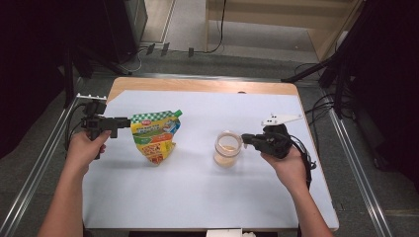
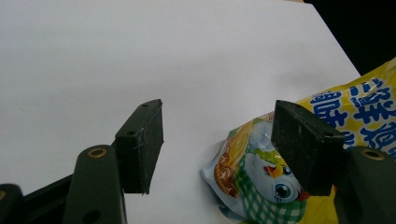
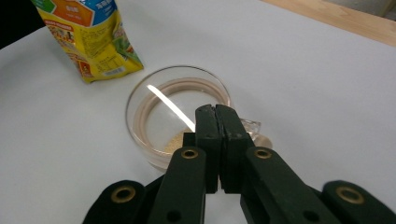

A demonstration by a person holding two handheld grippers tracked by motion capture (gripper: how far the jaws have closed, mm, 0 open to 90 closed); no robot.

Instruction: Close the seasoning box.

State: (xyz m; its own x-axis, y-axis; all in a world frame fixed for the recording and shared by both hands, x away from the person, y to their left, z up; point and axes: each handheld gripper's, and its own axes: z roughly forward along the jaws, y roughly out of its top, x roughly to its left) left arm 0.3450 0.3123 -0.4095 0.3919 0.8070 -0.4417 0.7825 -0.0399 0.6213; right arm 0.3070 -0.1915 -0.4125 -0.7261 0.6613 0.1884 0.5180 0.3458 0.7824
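Our right gripper (image 3: 217, 116) is pinched on the glass cup's (image 1: 228, 148) handle, probably; our left gripper (image 2: 219, 144), wide, flanks nothing, the upright seasoning pouch (image 1: 155, 136) left of the cup.

Surface (image 1: 197, 197): wooden top under a white sheet, flanked by aluminium rails (image 1: 42, 163). Grey floor (image 1: 237, 61) beyond, black cables (image 1: 217, 29) trailing across it. Light wooden furniture (image 1: 276, 12) at far right. Dark equipment (image 1: 126, 22) at far left.
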